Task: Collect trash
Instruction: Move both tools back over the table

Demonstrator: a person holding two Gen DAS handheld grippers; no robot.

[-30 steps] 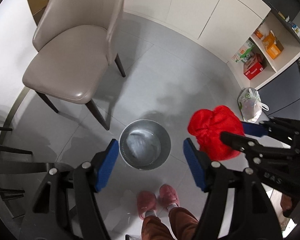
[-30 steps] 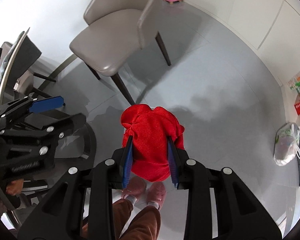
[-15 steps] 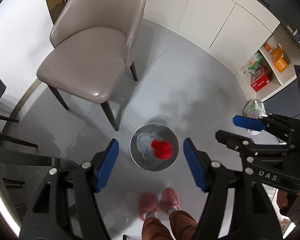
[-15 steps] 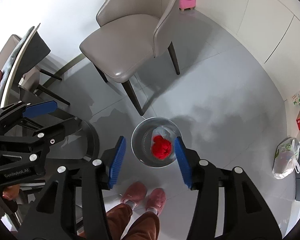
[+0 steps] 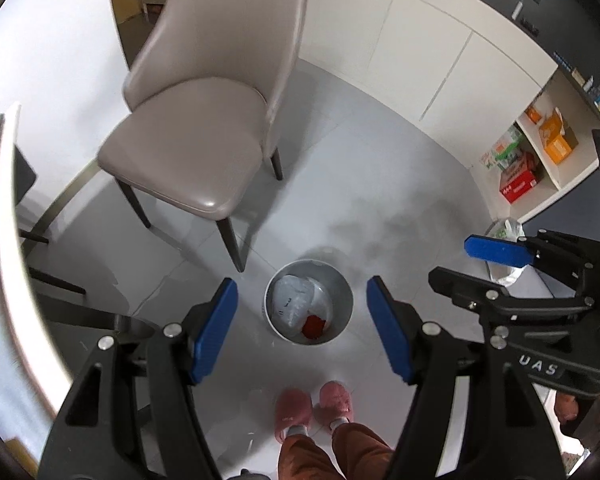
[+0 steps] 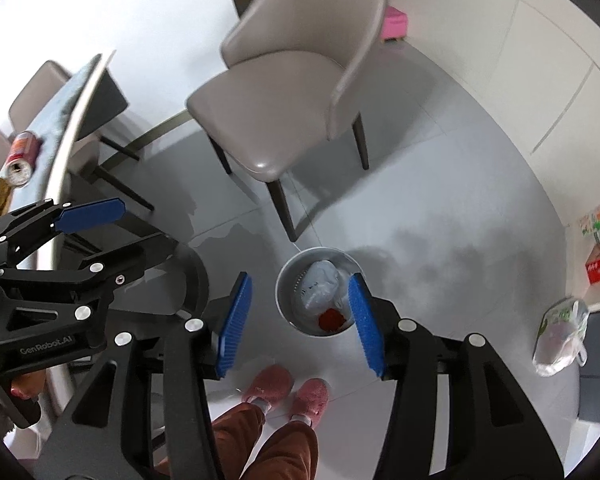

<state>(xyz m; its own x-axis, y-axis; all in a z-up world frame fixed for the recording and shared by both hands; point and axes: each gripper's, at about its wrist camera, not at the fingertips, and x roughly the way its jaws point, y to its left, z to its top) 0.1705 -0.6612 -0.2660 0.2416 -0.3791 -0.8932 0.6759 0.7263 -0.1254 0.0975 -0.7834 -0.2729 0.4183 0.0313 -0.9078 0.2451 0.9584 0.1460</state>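
Observation:
A round metal trash bin (image 5: 342,282) stands on the grey floor, also in the right wrist view (image 6: 286,280). Inside it lie a red crumpled wad (image 5: 314,325) (image 6: 331,317) and a pale plastic bag (image 5: 296,300). My left gripper (image 5: 302,330) is open and empty, high above the bin. My right gripper (image 6: 300,322) is open and empty, also high above the bin. Each gripper shows in the other's view, the right one (image 5: 496,264) and the left one (image 6: 88,236). A red drink can (image 6: 20,158) lies on the table at the left.
A beige chair (image 5: 204,132) stands beside the bin. The table edge (image 5: 8,216) curves along the left. A tied plastic bag (image 6: 560,336) lies on the floor by shelves with boxes (image 5: 520,176). The person's pink slippers (image 5: 312,404) stand just before the bin.
The right gripper opened and the red wad dropped into the bin. Both grippers have since risen and tilted toward the table.

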